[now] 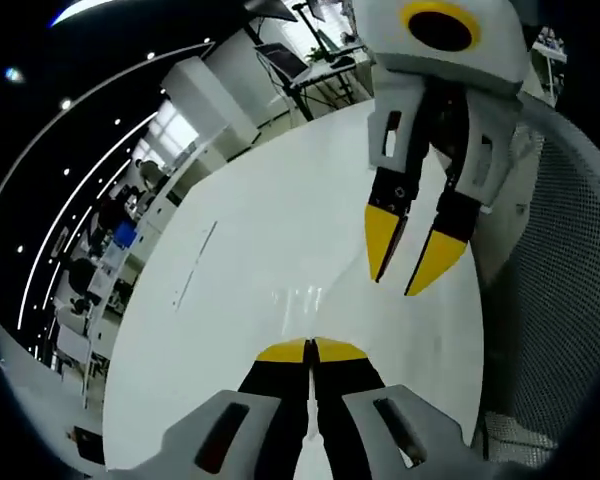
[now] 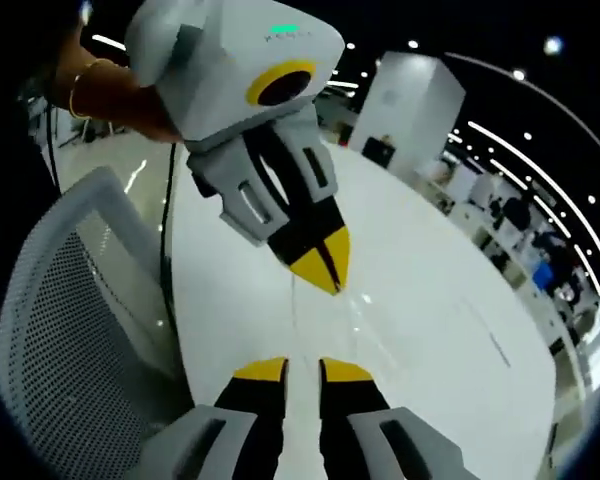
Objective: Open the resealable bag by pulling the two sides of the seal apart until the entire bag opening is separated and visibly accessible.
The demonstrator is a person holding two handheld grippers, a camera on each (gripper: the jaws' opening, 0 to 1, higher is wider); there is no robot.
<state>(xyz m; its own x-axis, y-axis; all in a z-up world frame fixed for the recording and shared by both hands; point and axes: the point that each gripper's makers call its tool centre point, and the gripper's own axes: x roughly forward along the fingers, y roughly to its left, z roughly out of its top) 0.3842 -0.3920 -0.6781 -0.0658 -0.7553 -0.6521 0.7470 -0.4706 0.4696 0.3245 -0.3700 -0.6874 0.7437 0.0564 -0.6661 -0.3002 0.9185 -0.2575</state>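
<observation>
The resealable bag (image 2: 310,310) is clear and very hard to see. It shows as a thin edge line and faint glints (image 1: 300,296) over the white table (image 1: 240,260), between the two grippers. My left gripper (image 1: 311,350) has its yellow tips pressed together, seemingly on the bag's near edge. From the right gripper view, the left gripper (image 2: 325,268) comes down from the top, tips closed. My right gripper (image 2: 302,370) has a narrow gap between its jaws. It faces the left one as the right gripper (image 1: 408,265), tips apart, just beyond the glints.
A grey mesh chair (image 1: 570,260) stands against the table's edge, also the mesh chair (image 2: 60,320). A person's hand with a bracelet (image 2: 100,95) holds the left gripper. An office with desks and seated people (image 1: 110,230) lies beyond the table (image 2: 450,330).
</observation>
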